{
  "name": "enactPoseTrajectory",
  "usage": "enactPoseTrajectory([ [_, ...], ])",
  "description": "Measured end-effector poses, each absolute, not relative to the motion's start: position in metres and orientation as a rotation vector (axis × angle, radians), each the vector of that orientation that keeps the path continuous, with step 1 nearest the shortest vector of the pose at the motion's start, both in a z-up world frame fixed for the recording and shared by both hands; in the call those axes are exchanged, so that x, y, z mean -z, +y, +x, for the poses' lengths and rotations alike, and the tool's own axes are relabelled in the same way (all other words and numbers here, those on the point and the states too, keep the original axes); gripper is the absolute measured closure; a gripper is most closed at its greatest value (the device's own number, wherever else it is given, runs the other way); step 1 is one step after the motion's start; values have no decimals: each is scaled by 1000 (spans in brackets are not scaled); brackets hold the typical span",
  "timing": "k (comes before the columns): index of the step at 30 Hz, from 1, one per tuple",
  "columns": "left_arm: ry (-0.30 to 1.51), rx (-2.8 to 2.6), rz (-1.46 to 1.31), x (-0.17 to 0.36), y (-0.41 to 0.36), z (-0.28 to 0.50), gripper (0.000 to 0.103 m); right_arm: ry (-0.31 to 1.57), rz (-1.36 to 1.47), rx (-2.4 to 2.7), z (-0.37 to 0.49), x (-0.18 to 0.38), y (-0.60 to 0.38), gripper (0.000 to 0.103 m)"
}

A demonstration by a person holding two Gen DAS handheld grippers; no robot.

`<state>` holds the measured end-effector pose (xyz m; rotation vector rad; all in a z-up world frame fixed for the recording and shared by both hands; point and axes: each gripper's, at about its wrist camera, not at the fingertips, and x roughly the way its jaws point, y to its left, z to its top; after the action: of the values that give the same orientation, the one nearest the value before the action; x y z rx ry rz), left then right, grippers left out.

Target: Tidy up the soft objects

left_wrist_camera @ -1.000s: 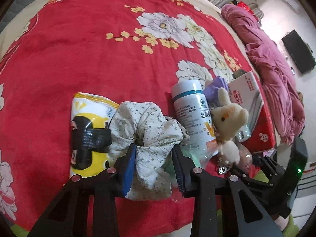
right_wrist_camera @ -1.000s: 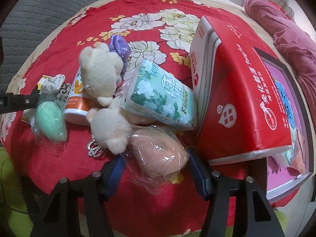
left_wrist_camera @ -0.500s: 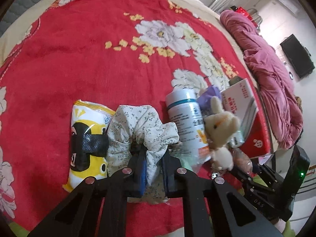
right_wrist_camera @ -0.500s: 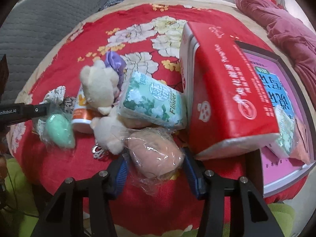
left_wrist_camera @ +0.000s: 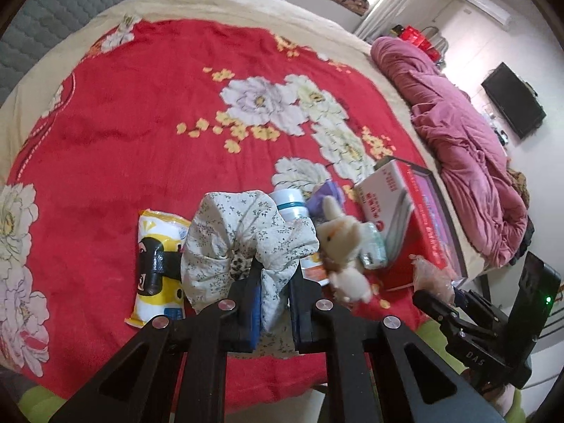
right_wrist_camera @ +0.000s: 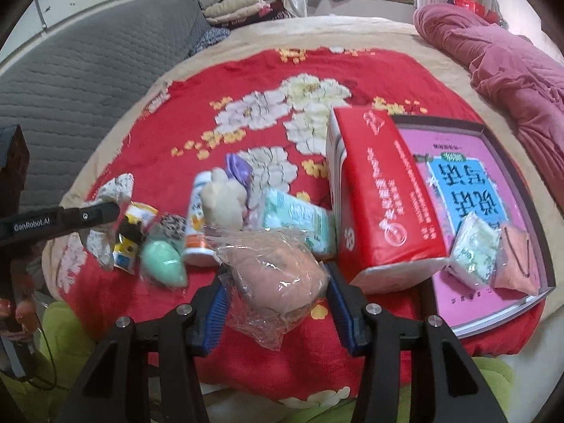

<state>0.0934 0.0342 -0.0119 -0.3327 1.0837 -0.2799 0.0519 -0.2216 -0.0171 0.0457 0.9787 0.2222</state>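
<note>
The left tool (left_wrist_camera: 275, 303) pinches a fold of the floral fabric scrunchie (left_wrist_camera: 243, 243), held above the red flowered blanket (left_wrist_camera: 141, 141) near the yellow tissue pack (left_wrist_camera: 155, 268). The right tool (right_wrist_camera: 276, 303) is clamped on the plastic-wrapped pink sponge (right_wrist_camera: 278, 275), just left of the red tissue package (right_wrist_camera: 384, 204) and near the plush bunny (right_wrist_camera: 225, 204).

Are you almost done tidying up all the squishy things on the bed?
Not nearly. Done: a green tissue pack and an orange pouch lie in the pink box. In hand: the left hand-held gripper pinches the white floral scrunchie; the right hand-held gripper grips a plastic-wrapped peach sponge. Left: the cream plush bunny and mint sponge.
</note>
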Motion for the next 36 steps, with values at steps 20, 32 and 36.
enactPoseTrajectory([
  [20, 993, 408, -245, -59, -32, 86, 90, 811, 139, -160, 33, -72, -276, 52],
  [32, 967, 489, -179, -88, -90, 84, 90, 753, 206, -114, 22, -95, -320, 52],
  [36, 966, 504, -161, -91, -107, 83, 90, 743, 220, -102, 18, -99, -333, 52],
])
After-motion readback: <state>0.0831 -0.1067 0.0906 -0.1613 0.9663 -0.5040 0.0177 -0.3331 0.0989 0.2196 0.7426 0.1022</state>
